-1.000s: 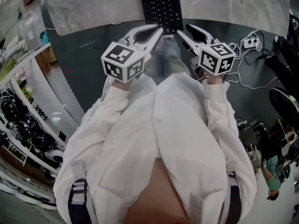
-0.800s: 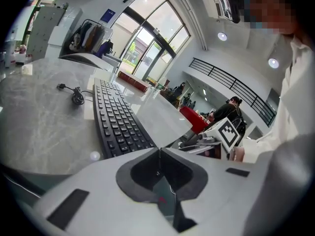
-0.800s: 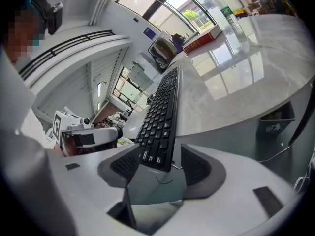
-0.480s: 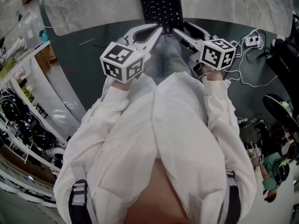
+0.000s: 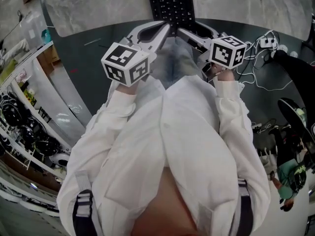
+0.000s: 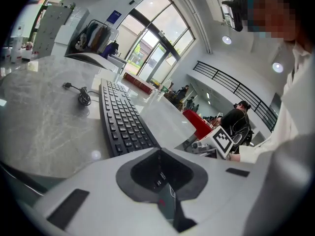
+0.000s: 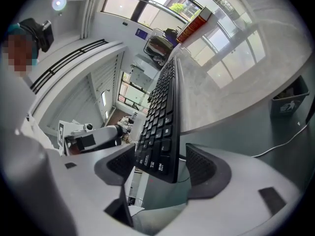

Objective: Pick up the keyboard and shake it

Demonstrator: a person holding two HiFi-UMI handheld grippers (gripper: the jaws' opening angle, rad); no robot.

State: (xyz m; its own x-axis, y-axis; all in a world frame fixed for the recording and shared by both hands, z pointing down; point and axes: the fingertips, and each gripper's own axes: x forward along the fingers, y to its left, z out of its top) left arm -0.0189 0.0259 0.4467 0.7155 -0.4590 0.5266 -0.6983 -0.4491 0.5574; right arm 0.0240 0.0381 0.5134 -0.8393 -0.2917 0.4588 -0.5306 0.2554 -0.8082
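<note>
A black keyboard (image 5: 170,3) lies on the marble table (image 5: 98,9), its near end jutting over the table's edge. My left gripper (image 5: 166,30) is shut on that near end; in the left gripper view the keyboard (image 6: 121,118) runs away from the closed jaws (image 6: 159,152). My right gripper (image 5: 189,28) is open and its jaws have just been opening. In the right gripper view the keyboard's near corner (image 7: 158,132) sits between the two pads (image 7: 204,163) with a gap on each side. The left gripper (image 7: 93,137) shows beyond it.
The keyboard's cable (image 6: 81,95) lies coiled on the table to the left. A power strip and white cables (image 5: 266,44) lie on the floor at the right. Shelving (image 5: 24,127) stands at the left. A bin (image 7: 288,105) stands under the table.
The right gripper has swung left to the keyboard's near end and rolled, and its jaws have spread wider. The left gripper stays where it was, still closed on the keyboard.
</note>
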